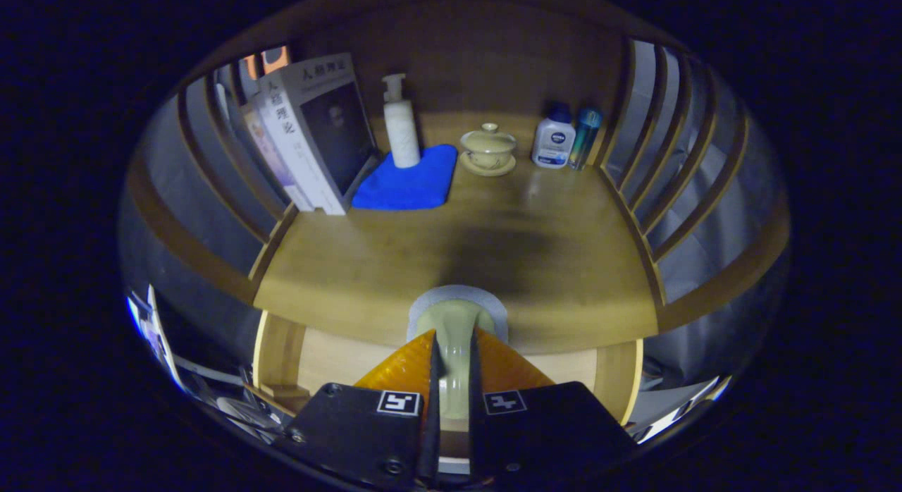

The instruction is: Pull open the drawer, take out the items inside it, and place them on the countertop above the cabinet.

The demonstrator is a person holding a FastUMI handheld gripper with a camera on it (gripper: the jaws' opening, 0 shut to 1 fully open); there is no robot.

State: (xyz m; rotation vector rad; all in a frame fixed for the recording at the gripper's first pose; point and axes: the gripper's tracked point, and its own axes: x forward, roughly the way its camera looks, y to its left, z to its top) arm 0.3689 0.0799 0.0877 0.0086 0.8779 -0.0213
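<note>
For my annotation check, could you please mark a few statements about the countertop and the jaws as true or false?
1. The gripper has its jaws closed on a pale green item. True.
2. The pump bottle stands on the blue cloth. True.
3. The lidded cup sits on the blue cloth. False: it sits on its own saucer on the bare countertop, beside the cloth.
4. The books lie flat in a stack. False: they stand leaning by the slatted side, next to the cloth.
5. Two small bottles stand in the far corner beyond the cup. True.
</note>
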